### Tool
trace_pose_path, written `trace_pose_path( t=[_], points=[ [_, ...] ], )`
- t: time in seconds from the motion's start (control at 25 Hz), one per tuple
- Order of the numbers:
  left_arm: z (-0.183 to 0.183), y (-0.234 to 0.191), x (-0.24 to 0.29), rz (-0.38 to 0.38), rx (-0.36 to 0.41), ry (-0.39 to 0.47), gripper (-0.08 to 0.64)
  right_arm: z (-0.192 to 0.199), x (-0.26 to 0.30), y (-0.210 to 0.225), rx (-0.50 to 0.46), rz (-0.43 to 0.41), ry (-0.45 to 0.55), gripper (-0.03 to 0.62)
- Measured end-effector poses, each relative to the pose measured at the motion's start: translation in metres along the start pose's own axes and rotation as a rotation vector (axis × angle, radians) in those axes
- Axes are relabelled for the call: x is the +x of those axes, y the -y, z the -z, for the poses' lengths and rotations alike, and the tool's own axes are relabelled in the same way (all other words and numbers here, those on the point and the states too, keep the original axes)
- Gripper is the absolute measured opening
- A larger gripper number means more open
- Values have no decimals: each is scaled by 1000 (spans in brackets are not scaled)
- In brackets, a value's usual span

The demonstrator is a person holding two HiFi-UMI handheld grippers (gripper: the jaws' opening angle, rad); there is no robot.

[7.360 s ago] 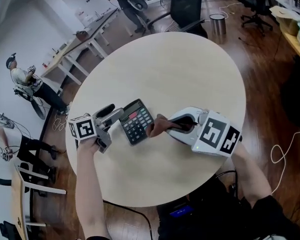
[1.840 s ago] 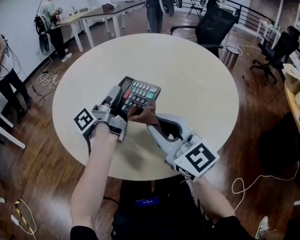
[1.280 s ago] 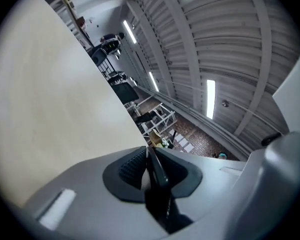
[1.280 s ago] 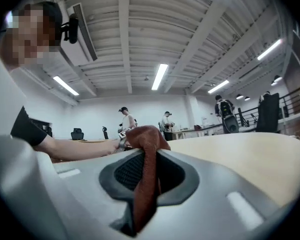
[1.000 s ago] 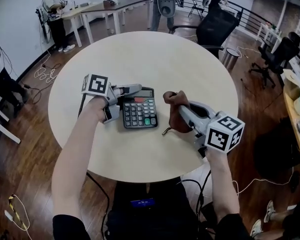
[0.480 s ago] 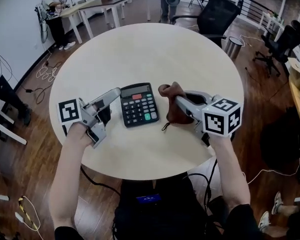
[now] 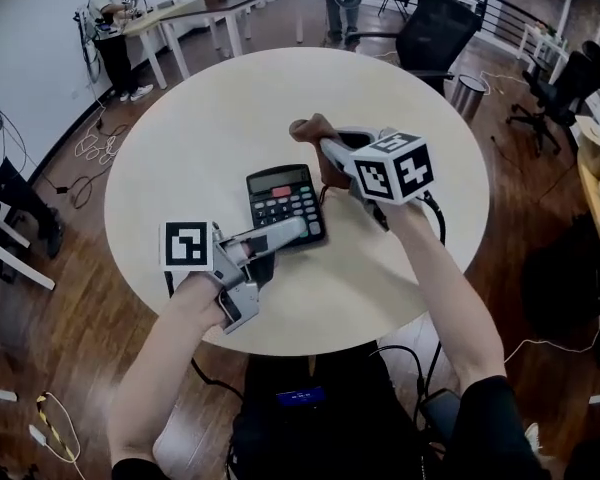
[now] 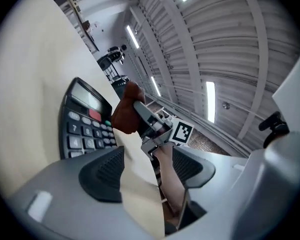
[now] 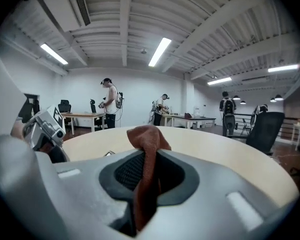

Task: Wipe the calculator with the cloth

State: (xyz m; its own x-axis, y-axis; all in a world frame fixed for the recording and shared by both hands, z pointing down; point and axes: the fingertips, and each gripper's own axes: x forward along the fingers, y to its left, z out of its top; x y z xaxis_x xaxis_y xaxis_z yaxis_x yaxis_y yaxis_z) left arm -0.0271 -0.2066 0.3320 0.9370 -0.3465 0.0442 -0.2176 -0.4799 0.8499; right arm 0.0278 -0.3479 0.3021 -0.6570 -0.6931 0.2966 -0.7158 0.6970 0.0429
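Two grippers meet over a round, pale wood-grain table point(image 7: 220, 118) in the head view. It stands on a dark plank floor point(image 7: 50, 268), with desks point(image 7: 210, 3), a black office chair point(image 7: 435, 28) and a metal bin point(image 7: 467, 90) at the room's edge. The calculator point(image 7: 285, 205) lies flat near the table's middle. The left gripper point(image 7: 298, 230) reaches in over its near edge. The right gripper point(image 7: 325, 146) holds a bunched brown cloth point(image 7: 315, 133) just past the calculator's far right corner.

From the left gripper view, the jaws stand wide and are closing slightly, with nothing between the pads. The calculator lies ahead to their left. A ribbed ceiling with strip lights point(image 8: 208, 101) fills the rest.

From the right gripper view, the jaws are clamped on the cloth, which sticks up between the pads. Beyond the table's rim, people point(image 9: 110, 104) stand by desks against a white wall.

Each cube shows black-and-white square markers. The calculator's key print is too small to read.
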Motion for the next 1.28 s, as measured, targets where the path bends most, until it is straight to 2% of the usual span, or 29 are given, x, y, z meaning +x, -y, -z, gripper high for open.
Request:
trace_pose_path(
  t=[0.12,0.2,0.32,0.52,0.6,0.64,0.68,0.72,0.76,0.92,0.96,1.0,1.12,1.2,1.28],
  points=[
    [-25,-14,-5,-62,-10,112,285,1,41,-2,-50,-43,-58,49],
    [-36,-21,-10,-95,21,147,287,10,61,-7,-50,-86,-93,49],
    [-54,-40,-19,-181,111,193,301,32,61,-16,36,-165,-130,50],
    [-125,-73,-52,-224,108,347,302,40,29,-30,207,-235,-132,49],
    [-137,-81,-65,-235,131,357,301,45,12,-50,243,-300,-124,49],
    [-137,-80,-70,-240,156,336,301,45,6,-57,247,-317,-109,50],
    [-133,-75,-72,-247,206,295,299,43,2,-58,243,-316,-88,49],
    [-124,-67,-70,-261,290,234,278,39,-1,-55,236,-301,-63,50],
    [-113,-56,-63,-287,413,155,272,35,-1,-47,228,-280,-40,51],
    [-48,-27,-9,-504,1069,-222,282,21,10,-20,202,-223,25,50],
    [-36,-27,5,-555,1187,-287,306,19,16,-18,186,-214,27,50],
    [-27,-29,15,-598,1270,-330,307,18,23,-19,166,-209,22,50],
    [-16,-47,31,-726,1390,-411,307,20,37,-35,99,-228,-18,51],
    [-15,-60,34,-801,1425,-450,305,24,32,-46,55,-256,-41,49],
    [-16,-68,36,-840,1441,-463,292,31,19,-53,22,-276,-66,49]
  ],
)
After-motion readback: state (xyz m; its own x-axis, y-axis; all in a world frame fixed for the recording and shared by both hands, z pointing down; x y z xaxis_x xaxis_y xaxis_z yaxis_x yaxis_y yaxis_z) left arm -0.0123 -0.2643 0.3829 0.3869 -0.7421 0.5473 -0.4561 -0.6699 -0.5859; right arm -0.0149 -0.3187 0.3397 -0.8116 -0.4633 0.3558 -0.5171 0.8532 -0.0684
